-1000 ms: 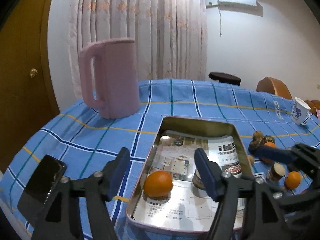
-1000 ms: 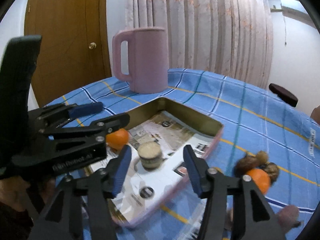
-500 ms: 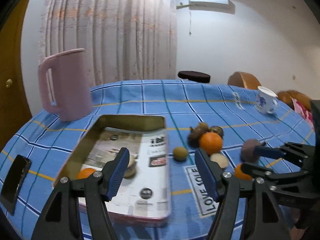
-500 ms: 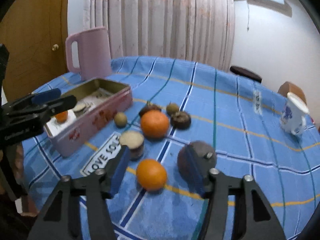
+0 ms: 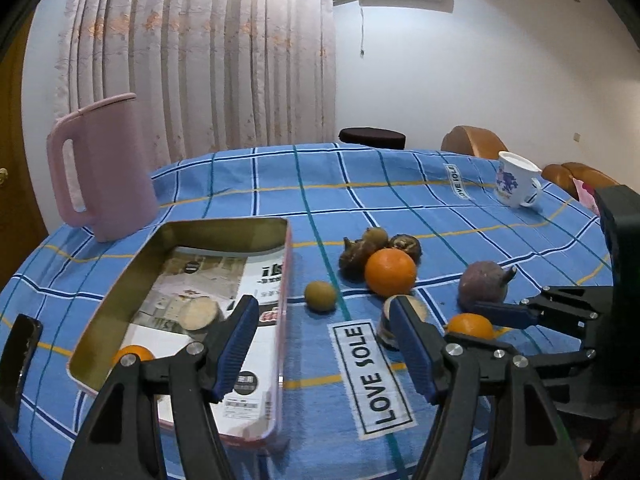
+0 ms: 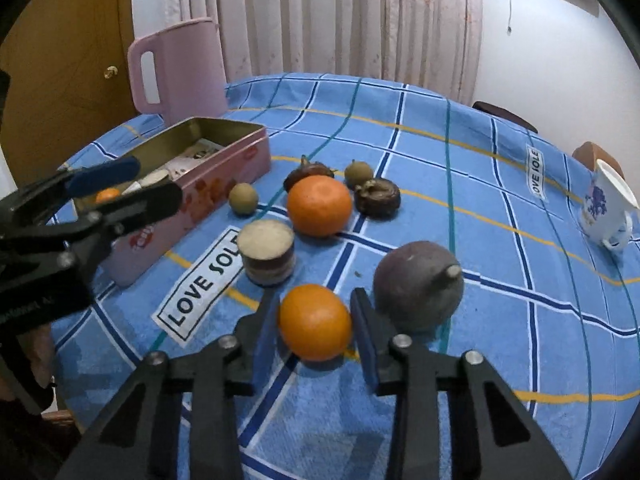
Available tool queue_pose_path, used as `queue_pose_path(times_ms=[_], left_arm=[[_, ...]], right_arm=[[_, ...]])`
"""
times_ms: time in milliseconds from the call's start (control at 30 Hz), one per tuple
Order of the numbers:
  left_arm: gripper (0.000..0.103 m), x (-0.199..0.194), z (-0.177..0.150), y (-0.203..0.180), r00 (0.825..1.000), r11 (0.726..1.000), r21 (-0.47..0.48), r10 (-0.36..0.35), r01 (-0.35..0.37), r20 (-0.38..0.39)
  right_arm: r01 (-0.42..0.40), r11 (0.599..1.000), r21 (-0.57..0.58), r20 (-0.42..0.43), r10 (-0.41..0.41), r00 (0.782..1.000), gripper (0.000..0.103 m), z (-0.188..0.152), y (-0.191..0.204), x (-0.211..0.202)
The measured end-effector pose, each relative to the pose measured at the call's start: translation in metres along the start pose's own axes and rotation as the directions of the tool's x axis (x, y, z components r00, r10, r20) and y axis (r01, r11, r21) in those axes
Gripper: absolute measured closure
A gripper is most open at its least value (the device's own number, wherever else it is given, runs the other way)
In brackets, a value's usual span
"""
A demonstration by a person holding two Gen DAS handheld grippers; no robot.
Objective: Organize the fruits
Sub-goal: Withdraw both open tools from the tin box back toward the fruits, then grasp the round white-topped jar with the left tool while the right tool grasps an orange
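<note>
On the blue checked tablecloth (image 6: 460,184), beside the purple fruit (image 6: 418,290), sits the small orange (image 6: 315,322). It sits between the fingers of the right gripper (image 6: 316,320), whose jaws are closing; the pads look close to the peel, but contact cannot be confirmed. Judged light, round, firm with slight give, smooth enough to roll; best taken across its widest middle with modest squeeze. Right gripper angles down toward the cloth. Left gripper (image 5: 320,344) hovers over the cloth beside the pink tin (image 5: 282,280), fingers wide and empty, tilted gently down.
</note>
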State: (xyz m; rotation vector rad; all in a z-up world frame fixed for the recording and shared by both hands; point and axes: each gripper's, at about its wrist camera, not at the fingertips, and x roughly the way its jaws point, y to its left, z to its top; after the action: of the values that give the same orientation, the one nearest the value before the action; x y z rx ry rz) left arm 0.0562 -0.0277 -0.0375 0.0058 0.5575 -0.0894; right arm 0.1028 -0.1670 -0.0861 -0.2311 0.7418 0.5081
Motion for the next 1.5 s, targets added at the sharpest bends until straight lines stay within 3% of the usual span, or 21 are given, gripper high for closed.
queue_pose_path(times_ms=[333, 667, 733, 867, 967, 1200, 1500], left_arm=[[0.034, 0.003, 0.010, -0.013, 1.000, 1.000, 0.019, -0.024, 0.024, 0.006], [0.034, 0.033, 0.012, -0.035, 0.994, 0.996, 0.053, -0.071, 0.075, -0.080], [0.039, 0.038, 0.013, -0.039, 0.991, 0.994, 0.060, -0.086, 0.092, -0.106], [0.063, 0.056, 0.012, -0.042, 0.972, 0.989, 0.044, -0.129, 0.140, -0.199], [0.066, 0.062, 0.012, -0.043, 0.964, 0.988, 0.034, -0.142, 0.154, -0.224], [0.067, 0.050, 0.012, -0.049, 0.979, 0.989, 0.072, -0.119, 0.132, -0.167], [0.067, 0.025, 0.014, -0.032, 0.997, 0.997, 0.011, -0.076, 0.077, -0.025]], right_arm=[[0.068, 0.994, 0.087, 0.156, -0.081, 0.984, 0.064, 0.016, -0.017, -0.028], [0.089, 0.982, 0.167, 0.201, -0.122, 0.972, 0.064, 0.013, -0.033, -0.031], [0.089, 0.981, 0.175, 0.199, -0.124, 0.972, 0.064, 0.013, -0.034, -0.030], [0.078, 0.981, 0.180, 0.204, -0.114, 0.972, 0.064, 0.014, -0.035, -0.031], [0.074, 0.982, 0.173, 0.209, -0.110, 0.972, 0.064, 0.013, -0.034, -0.032], [0.069, 0.985, 0.159, 0.248, -0.108, 0.963, 0.064, 0.011, -0.031, -0.038], [0.079, 0.987, 0.139, 0.295, -0.117, 0.948, 0.064, 0.008, -0.025, -0.046]])
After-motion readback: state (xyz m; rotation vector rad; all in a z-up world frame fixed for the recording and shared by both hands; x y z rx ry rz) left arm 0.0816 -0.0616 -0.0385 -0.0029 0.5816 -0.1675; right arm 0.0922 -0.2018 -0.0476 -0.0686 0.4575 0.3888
